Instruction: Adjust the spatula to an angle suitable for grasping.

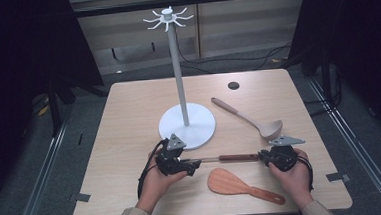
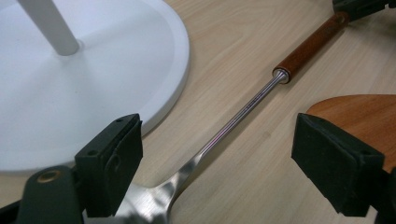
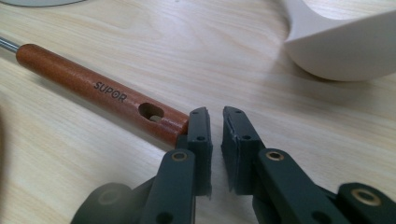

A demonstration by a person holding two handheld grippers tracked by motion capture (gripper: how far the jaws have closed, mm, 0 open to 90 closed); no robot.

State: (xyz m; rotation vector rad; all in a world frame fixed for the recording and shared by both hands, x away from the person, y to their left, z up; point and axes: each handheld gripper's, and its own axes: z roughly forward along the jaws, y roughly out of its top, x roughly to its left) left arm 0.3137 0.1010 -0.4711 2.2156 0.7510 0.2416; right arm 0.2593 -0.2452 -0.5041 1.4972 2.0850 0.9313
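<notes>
A steel utensil with a reddish wooden handle (image 1: 237, 157) lies flat on the table between my two grippers. My left gripper (image 1: 196, 164) stands open around its steel end. In the left gripper view the shaft (image 2: 243, 109) and flared head run between the wide-apart pads (image 2: 116, 154) without touching them. My right gripper (image 1: 262, 156) sits at the handle's end. In the right gripper view the jaws (image 3: 215, 116) are shut with nothing between them, and the handle (image 3: 93, 88), marked SUPOR, with a hanging hole, touches the outside of one finger.
A white hook stand (image 1: 200, 129) with a tall pole rises just behind the left gripper. A beige ladle (image 1: 252, 120) lies behind the right gripper. A wooden rice paddle (image 1: 233, 184) lies near the table's front edge (image 1: 210, 214). There is a small hole (image 1: 233, 85) at the back.
</notes>
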